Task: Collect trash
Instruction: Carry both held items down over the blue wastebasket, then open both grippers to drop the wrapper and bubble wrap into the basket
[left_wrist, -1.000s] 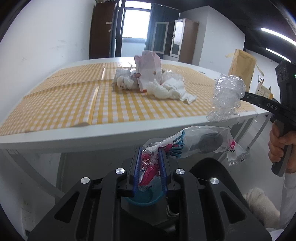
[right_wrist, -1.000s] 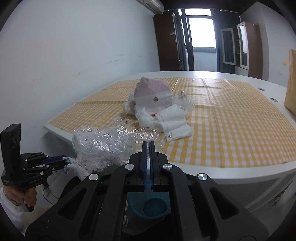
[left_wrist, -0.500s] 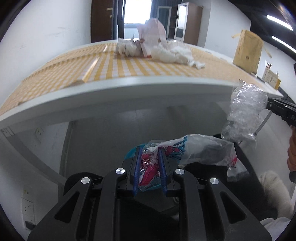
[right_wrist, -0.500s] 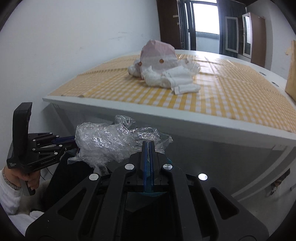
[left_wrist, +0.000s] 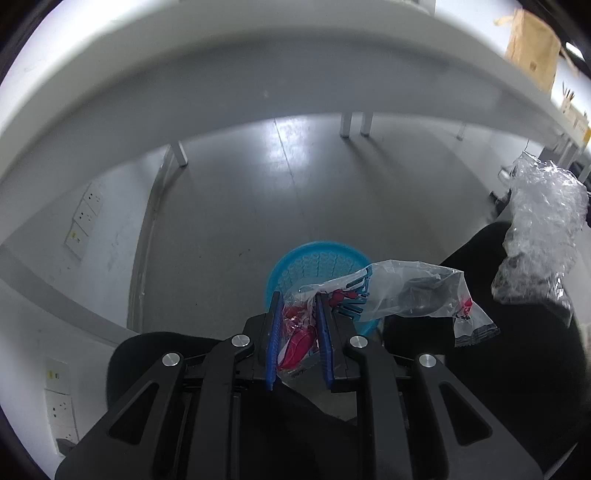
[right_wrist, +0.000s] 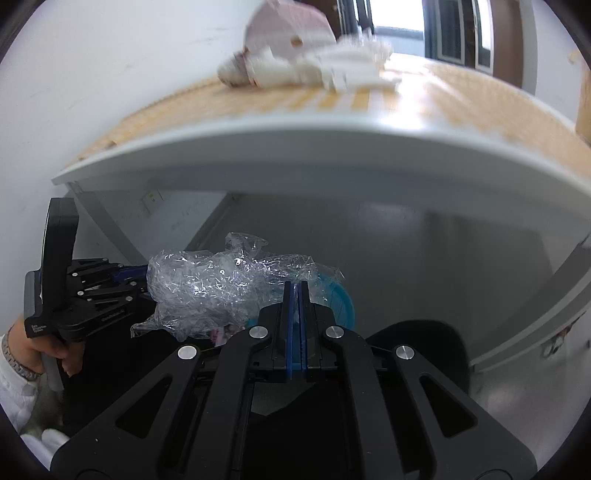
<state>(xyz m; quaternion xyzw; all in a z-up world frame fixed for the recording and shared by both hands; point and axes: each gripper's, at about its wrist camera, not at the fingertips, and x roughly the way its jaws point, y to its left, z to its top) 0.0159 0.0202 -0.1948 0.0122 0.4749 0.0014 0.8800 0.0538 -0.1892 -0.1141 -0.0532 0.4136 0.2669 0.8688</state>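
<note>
My left wrist view sits below the table edge, tilted steeply down at the floor, with the blue bin close at centre. My right wrist view looks less steeply, table edge across the upper frame, tabletop blurred above. Both share the blue bin, the table's underside and the crumpled clear plastic. The left hand-held gripper shows at the right view's left edge.
</note>
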